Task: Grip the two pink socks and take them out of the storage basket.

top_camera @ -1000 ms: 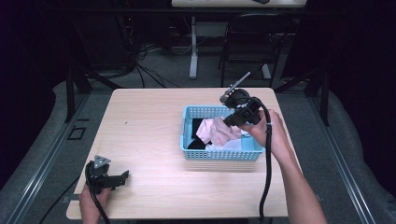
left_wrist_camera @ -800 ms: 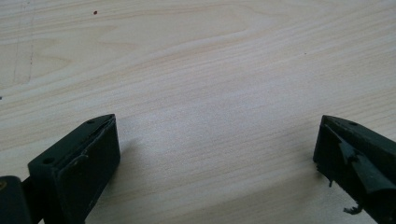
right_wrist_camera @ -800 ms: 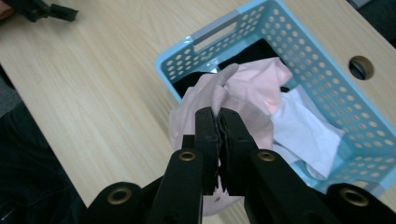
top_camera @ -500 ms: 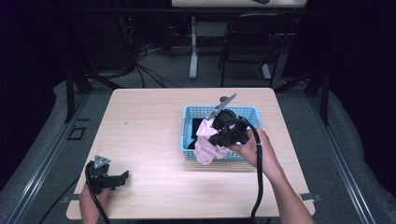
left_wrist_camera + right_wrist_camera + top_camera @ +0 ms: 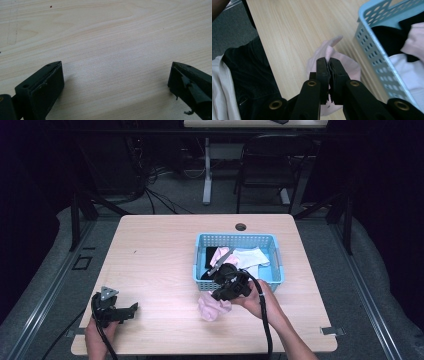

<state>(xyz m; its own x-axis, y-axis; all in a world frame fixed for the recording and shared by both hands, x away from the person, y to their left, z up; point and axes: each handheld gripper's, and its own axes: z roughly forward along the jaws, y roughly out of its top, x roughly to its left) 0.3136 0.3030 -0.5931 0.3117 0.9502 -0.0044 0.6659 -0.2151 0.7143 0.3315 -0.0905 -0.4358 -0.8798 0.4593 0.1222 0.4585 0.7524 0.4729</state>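
My left gripper (image 5: 131, 309) rested on the desk (image 5: 150, 255), jaws wide and empty. The right gripper (image 5: 216, 297) clamped a pink cloth (image 5: 211, 308) just before the blue basket (image 5: 235, 240); I judged release came next. Black, pink and white garments remained inside.

A light wooden table (image 5: 150, 250) with a round cable hole (image 5: 240, 227) near its far edge stands on a grey floor. A pale blue perforated basket (image 5: 235, 282) sits right of centre, holding pink, white and black cloth. Just in front of the basket, a crumpled pink cloth (image 5: 212, 307) lies on the tabletop. The left gripper (image 5: 125, 311) rests on the wood at the near left corner.
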